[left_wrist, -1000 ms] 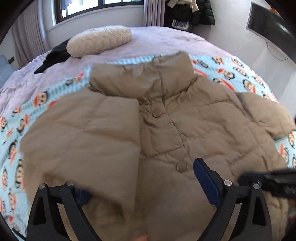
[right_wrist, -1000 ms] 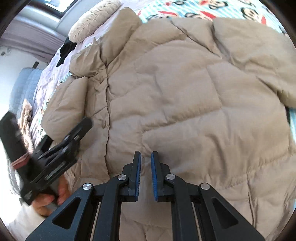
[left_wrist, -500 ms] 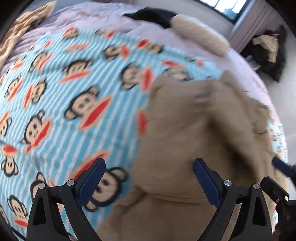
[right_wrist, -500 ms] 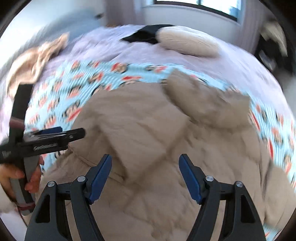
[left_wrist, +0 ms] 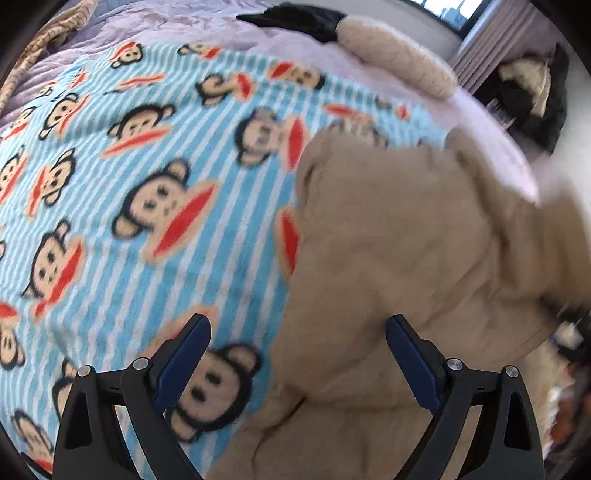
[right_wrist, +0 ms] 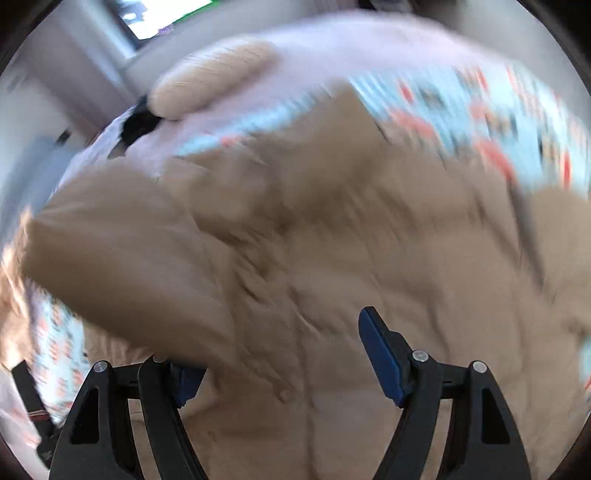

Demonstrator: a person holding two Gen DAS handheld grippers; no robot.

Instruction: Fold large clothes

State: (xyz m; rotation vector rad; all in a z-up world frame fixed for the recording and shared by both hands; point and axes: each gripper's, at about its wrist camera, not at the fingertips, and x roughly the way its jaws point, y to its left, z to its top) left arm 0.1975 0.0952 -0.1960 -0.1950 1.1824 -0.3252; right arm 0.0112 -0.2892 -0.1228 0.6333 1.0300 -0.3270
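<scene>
A tan puffer jacket [left_wrist: 399, 251] lies on a blue striped monkey-print blanket [left_wrist: 122, 192] on the bed. My left gripper [left_wrist: 297, 358] is open and empty, hovering over the jacket's left edge, one finger above the blanket and one above the jacket. In the right wrist view the jacket [right_wrist: 369, 236] fills most of the blurred frame, with a folded part bulging at the left. My right gripper [right_wrist: 280, 358] is open over the jacket's middle; its left finger is partly hidden behind that bulging fold.
A cream pillow [left_wrist: 395, 55] and a dark garment [left_wrist: 295, 18] lie at the head of the bed on a lilac sheet [left_wrist: 147, 22]. Dark clothes hang at the far right [left_wrist: 532, 85]. The pillow also shows in the right wrist view [right_wrist: 210, 81].
My right gripper went from shut to open and swung over the jacket. My left gripper let go of the jacket's folded part and swung left, over the jacket's left edge and the blanket.
</scene>
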